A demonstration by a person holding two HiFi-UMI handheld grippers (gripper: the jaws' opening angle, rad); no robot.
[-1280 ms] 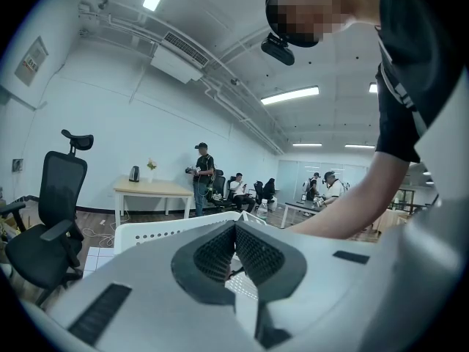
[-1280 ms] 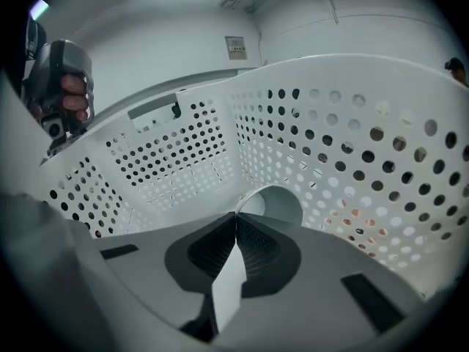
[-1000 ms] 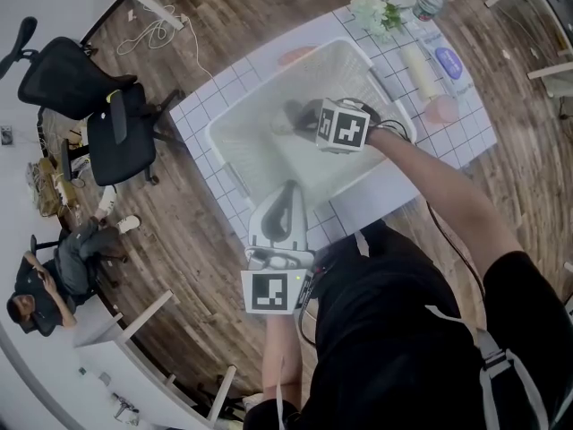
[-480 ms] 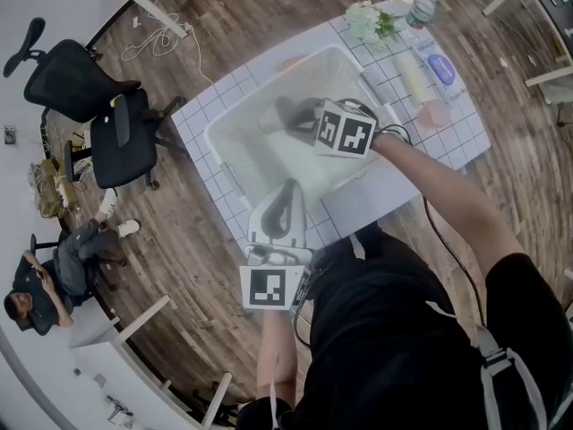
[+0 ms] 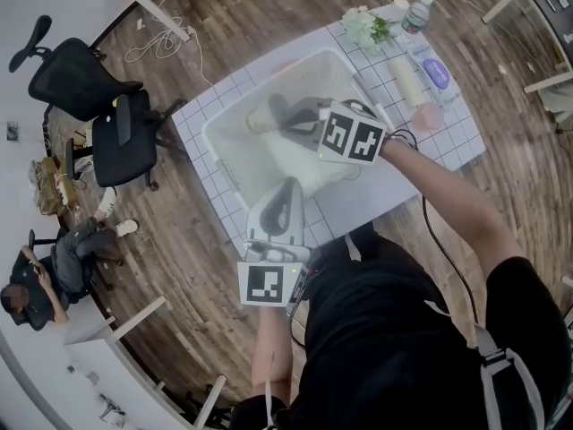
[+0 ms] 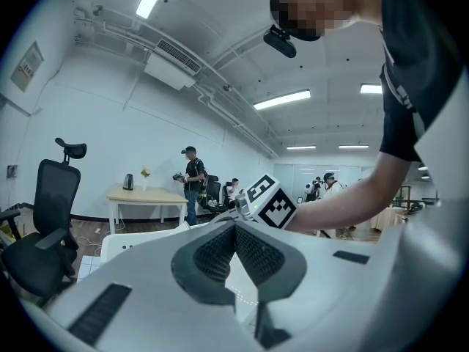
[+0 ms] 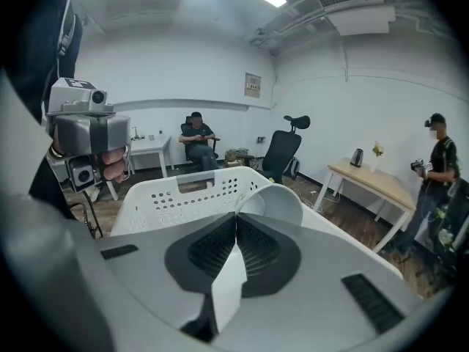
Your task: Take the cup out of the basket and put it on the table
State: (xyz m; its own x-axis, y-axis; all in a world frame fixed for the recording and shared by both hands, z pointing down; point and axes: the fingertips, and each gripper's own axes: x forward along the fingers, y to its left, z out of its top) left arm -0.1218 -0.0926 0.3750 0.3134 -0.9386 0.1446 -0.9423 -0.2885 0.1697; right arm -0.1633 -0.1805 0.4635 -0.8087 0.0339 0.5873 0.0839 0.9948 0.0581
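A white laundry basket (image 5: 235,155) stands on the white gridded table (image 5: 448,146). My right gripper (image 5: 285,115) reaches into it from the right and is shut on the rim of a pale cup (image 5: 258,120), which lies tilted over the basket's inside. In the right gripper view the jaws (image 7: 236,215) pinch the cup (image 7: 277,200) by its wall, with the basket (image 7: 176,189) behind. My left gripper (image 5: 285,191) hovers at the basket's near rim. Its jaws (image 6: 235,226) are shut with nothing between them.
At the table's far right end lie a bunch of flowers (image 5: 363,27), a water bottle (image 5: 414,11), a pale tube (image 5: 405,79), a blue-labelled item (image 5: 437,71) and a pink object (image 5: 431,116). Black office chairs (image 5: 116,137) stand left of the table.
My right gripper has risen a little with the cup, which now shows more plainly above the basket's floor. The left gripper has barely moved.
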